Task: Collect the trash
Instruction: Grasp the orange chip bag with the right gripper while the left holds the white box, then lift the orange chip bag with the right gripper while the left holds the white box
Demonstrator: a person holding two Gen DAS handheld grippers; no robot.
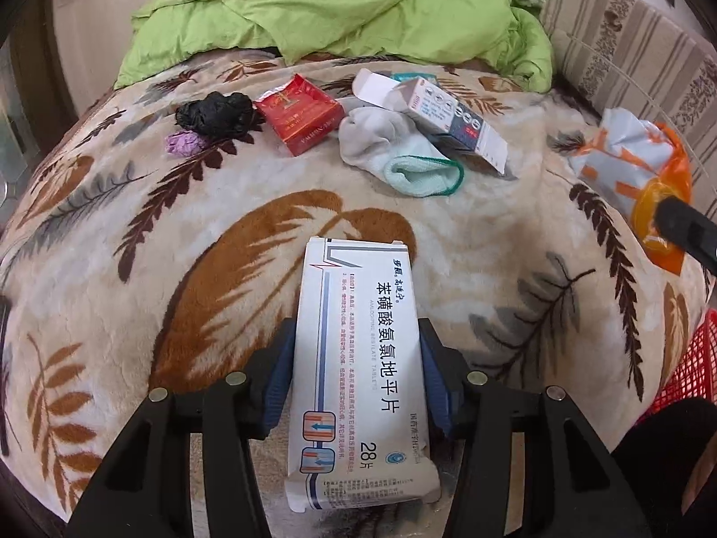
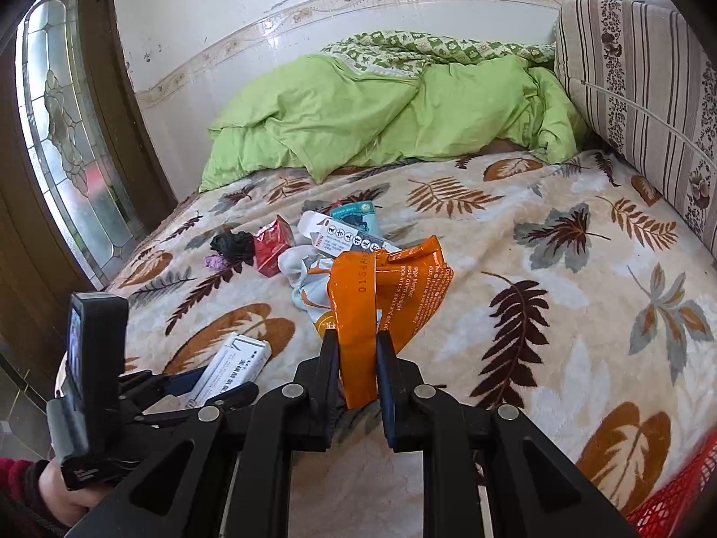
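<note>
A: Leaf-print blanket (image 1: 134,233) across whole frame, green duvet (image 1: 340,4) bunched top centre. Red basket (image 1: 690,358) at right edge, low.

B: Left gripper (image 1: 356,374) bottom centre, clenched on white tablet box (image 1: 358,358); box pinched by both long sides. Thin card, light, crushable, near end already dented. Mid-length side grip fine, gentle squeeze.

A: Right gripper (image 2: 357,367) bottom centre of right view, clamped on orange foil wrapper (image 2: 381,287), wrapper lifted mid-frame. Weightless, limp, slick; pinch on the folded strip, likely to slip.

B: Remaining on blanket upper centre: long open carton (image 1: 452,121), sock (image 1: 372,139), red cigarette pack (image 1: 300,112), black wad (image 1: 215,107), purple scrap (image 1: 183,143).

A: Right view only: glass door upper left, person's hand (image 2: 62,497) lower left. Left view only: wrapper's white printed side, box label readable.
</note>
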